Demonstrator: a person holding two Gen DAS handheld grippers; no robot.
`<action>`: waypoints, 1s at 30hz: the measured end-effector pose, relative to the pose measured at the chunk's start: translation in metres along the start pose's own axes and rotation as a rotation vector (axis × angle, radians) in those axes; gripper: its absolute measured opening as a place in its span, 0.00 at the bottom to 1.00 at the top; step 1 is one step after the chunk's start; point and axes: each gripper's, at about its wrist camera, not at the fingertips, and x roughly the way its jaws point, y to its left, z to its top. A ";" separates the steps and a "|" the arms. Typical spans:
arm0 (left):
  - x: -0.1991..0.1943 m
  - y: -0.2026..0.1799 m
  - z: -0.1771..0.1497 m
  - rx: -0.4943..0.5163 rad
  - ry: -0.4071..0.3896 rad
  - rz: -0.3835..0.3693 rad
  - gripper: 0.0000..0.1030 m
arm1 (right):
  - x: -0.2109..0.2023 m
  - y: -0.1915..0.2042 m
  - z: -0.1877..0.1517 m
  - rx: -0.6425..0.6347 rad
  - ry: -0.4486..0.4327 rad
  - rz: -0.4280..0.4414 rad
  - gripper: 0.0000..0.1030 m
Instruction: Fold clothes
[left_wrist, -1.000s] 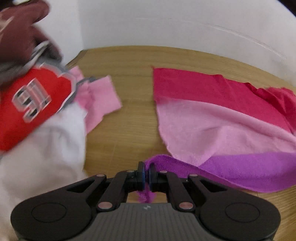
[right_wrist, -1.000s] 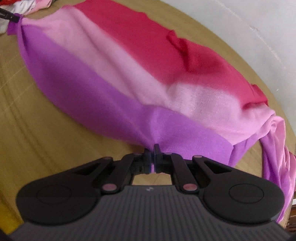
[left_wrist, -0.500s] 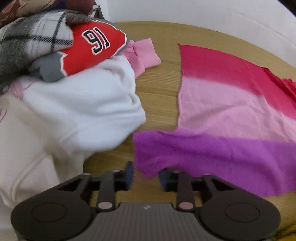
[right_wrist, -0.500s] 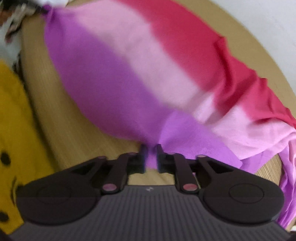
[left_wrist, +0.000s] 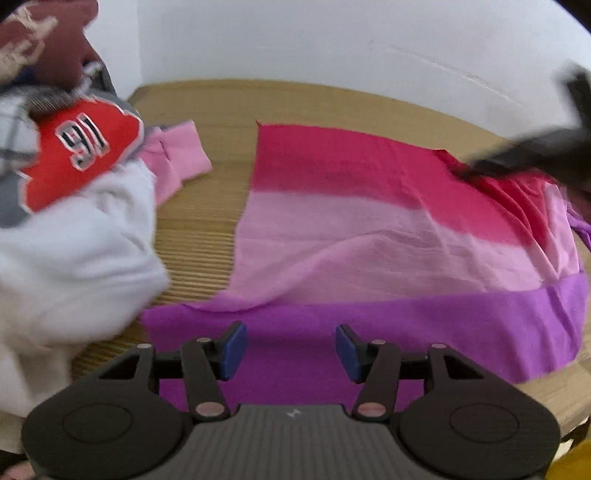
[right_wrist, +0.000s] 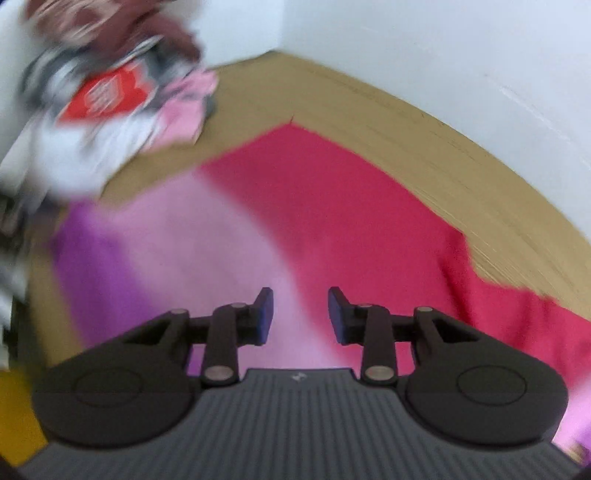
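A striped cloth with red, pink and purple bands lies spread on the wooden table. My left gripper is open above its purple near edge, with nothing between the fingers. My right gripper is open too, hovering over the pink and red bands of the striped cloth; this view is blurred by motion. In the left wrist view the right gripper shows as a dark blur over the cloth's far right corner.
A pile of clothes sits at the left: a white garment, a red piece marked 91, plaid fabric and a pink item. The same pile appears at upper left in the right wrist view. A white wall backs the table.
Both grippers let go of the cloth's purple edge and opened. The cloth now lies flat on the table. The right gripper swung over toward the cloth's red far side.
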 end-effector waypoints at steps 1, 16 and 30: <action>0.003 -0.004 0.001 -0.013 0.006 0.003 0.54 | 0.029 0.000 0.016 0.017 0.006 0.018 0.34; 0.034 0.002 0.002 -0.200 0.087 0.092 0.55 | 0.225 0.018 0.153 -0.013 -0.052 0.079 0.33; 0.043 0.005 0.000 -0.219 0.115 0.084 0.55 | 0.245 -0.026 0.185 -0.146 0.035 0.112 0.74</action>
